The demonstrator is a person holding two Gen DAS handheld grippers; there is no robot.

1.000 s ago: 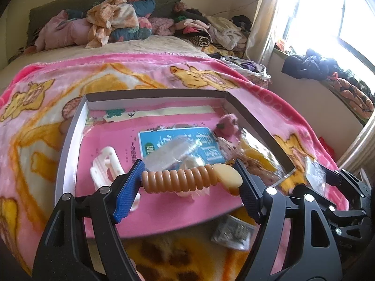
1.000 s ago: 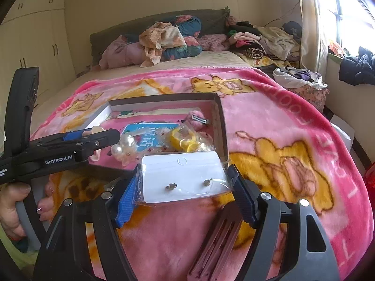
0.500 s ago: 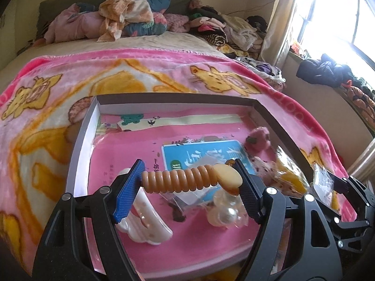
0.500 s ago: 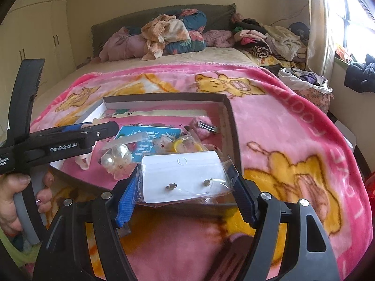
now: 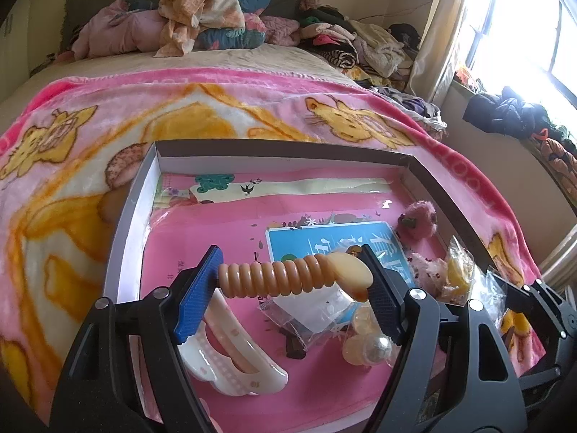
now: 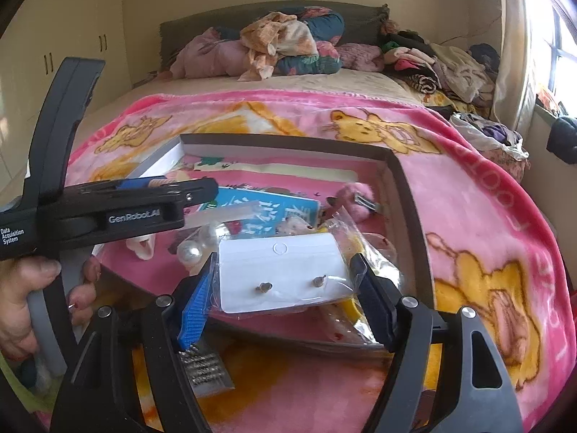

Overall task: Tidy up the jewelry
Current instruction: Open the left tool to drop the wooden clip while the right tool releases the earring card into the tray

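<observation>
My left tongs (image 5: 292, 281) are clamped on a ribbed orange hair clip (image 5: 288, 280), dead centre of the frame, hovering over the pink-lined box (image 5: 130, 209). A white claw clip (image 5: 234, 364) sits lower left in that box, and a pearl piece (image 5: 375, 350) sits lower right. My right tongs (image 6: 285, 281) are squeezing a bagged earring card (image 6: 281, 270) at centre frame, over the box's near edge on the pink blanket (image 6: 487, 216).
</observation>
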